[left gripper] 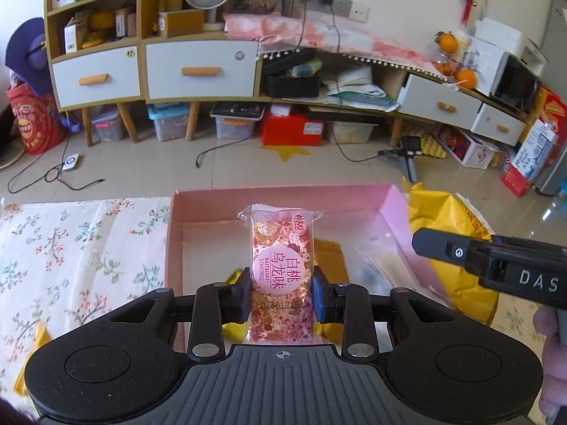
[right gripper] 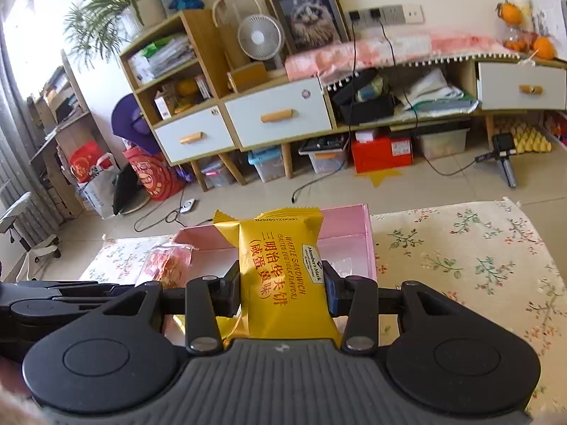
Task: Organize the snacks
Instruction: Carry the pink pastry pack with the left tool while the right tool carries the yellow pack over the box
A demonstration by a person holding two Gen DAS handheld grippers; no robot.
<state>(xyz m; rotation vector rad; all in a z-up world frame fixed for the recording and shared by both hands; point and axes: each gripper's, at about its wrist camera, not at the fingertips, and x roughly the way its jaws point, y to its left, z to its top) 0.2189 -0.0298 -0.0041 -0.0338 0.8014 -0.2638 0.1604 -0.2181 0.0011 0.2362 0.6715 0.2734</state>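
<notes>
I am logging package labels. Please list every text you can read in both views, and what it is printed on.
"BAITAOWU LONGWEI", "20260121S": pink snack packet in the left claw.
"Member's Mark", "WAFFLE SANDWICH", "(SALTED EGG YOLK FLAVOR)": yellow snack packet in the right claw.
"DAS": right claw's body, cut off at the edge.
Yellow packet's top code, shelf boxes, red bags: too small or blurred.

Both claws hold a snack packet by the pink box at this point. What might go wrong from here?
1. The left claw pinches the pink packet low, so its tall free end could flop or twist on release.
2. The right claw with the yellow packet is close beside it; they may bump over the pink box.
3. Packets already lie inside, so new ones may land crooked.
</notes>
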